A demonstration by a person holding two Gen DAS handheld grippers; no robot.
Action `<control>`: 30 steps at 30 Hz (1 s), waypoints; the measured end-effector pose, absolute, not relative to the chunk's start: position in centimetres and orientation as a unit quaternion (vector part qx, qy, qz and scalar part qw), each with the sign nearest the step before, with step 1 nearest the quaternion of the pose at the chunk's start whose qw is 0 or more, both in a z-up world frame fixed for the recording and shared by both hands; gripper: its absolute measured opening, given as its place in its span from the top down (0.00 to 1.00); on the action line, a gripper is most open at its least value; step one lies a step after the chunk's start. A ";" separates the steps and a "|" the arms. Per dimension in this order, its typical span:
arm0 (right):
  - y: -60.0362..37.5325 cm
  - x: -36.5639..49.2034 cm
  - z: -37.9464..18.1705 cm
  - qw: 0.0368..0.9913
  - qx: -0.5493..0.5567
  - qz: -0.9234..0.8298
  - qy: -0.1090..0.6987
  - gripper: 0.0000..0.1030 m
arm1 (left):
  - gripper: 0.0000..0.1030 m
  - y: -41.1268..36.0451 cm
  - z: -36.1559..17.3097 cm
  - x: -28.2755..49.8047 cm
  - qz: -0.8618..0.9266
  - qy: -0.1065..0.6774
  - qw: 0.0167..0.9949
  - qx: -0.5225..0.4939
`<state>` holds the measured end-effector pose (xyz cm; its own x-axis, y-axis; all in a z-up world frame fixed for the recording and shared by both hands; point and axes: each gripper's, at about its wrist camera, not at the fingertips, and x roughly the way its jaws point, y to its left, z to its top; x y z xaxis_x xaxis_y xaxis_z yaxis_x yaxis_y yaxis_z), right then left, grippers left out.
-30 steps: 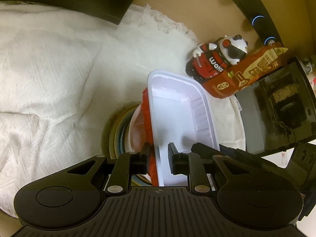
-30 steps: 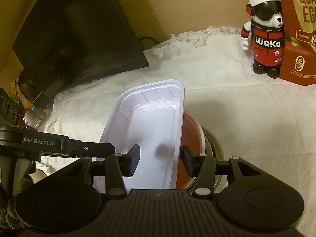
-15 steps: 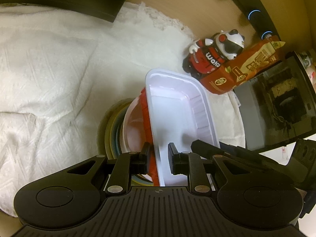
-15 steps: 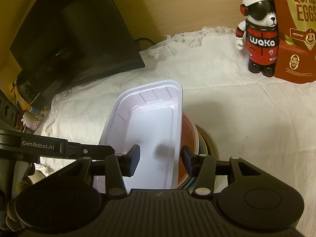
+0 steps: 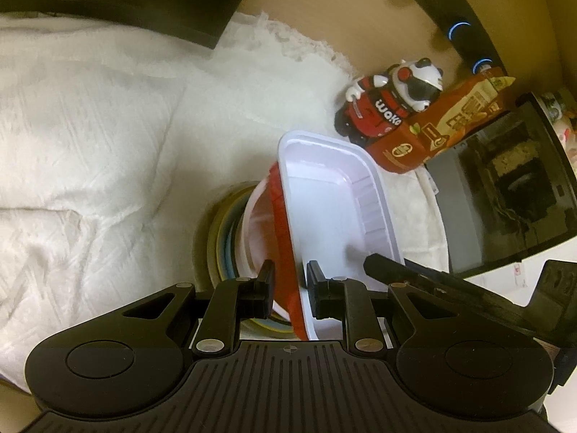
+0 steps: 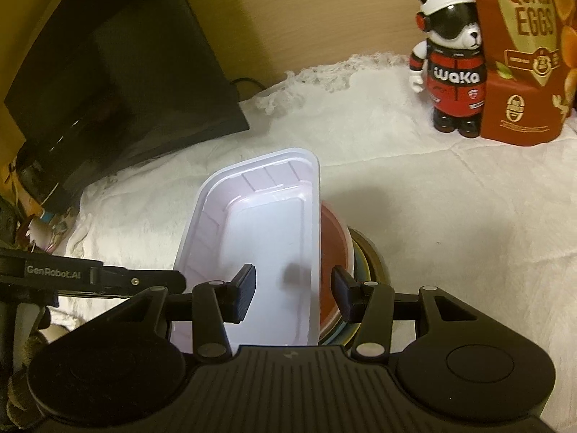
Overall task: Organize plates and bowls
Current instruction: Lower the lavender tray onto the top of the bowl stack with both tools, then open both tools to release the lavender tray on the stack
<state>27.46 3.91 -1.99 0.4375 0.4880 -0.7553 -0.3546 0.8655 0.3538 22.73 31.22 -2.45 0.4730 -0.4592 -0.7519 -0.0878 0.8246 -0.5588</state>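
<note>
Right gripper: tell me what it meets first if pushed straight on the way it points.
Most likely the white tray, which already sits between the right gripper fingers over the red bowl. Beyond lies white cloth; depth is unclear.

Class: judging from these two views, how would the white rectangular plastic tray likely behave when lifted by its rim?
The white rectangular plastic tray looks thin-walled, so probably light and flexible. It sits tilted on the red bowl, so it may slide.

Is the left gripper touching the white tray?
Touching. In the left wrist view the left gripper has its fingers closed on the rim of the white tray, with no gap at the pads.
</note>
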 end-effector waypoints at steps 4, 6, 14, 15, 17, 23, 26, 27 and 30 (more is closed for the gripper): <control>4.3 26.3 -1.4 0.858 0.065 0.224 0.459 0.54 | 0.79 31.9 -1.8 22.6 -0.126 0.493 0.819 -0.264; 4.6 25.7 -1.0 0.868 0.053 0.203 0.449 0.54 | 0.79 32.5 -1.8 22.6 -0.133 0.484 0.823 -0.265; 4.0 23.1 0.4 0.894 0.070 0.144 0.419 0.54 | 0.79 33.4 -2.0 20.8 -0.133 0.435 0.848 -0.271; 3.8 22.6 0.7 0.898 0.066 0.145 0.411 0.54 | 0.79 33.3 -1.8 20.1 -0.137 0.421 0.855 -0.270; 3.4 21.3 1.3 0.910 0.053 0.146 0.384 0.52 | 0.79 32.5 -1.1 18.5 -0.135 0.393 0.871 -0.261; 0.9 17.2 2.8 0.944 0.007 0.159 0.288 0.29 | 0.80 28.3 0.7 12.1 -0.074 0.329 0.919 -0.202; -0.8 15.2 2.3 0.948 -0.011 0.179 0.263 0.26 | 0.82 25.8 0.3 8.6 -0.059 0.327 0.918 -0.217; -1.3 14.6 1.9 0.944 -0.015 0.187 0.270 0.26 | 0.84 25.2 -0.2 7.7 -0.057 0.332 0.915 -0.223; -3.1 12.6 0.3 0.925 -0.006 0.220 0.310 0.26 | 0.84 22.2 -1.5 4.8 -0.041 0.336 0.922 -0.190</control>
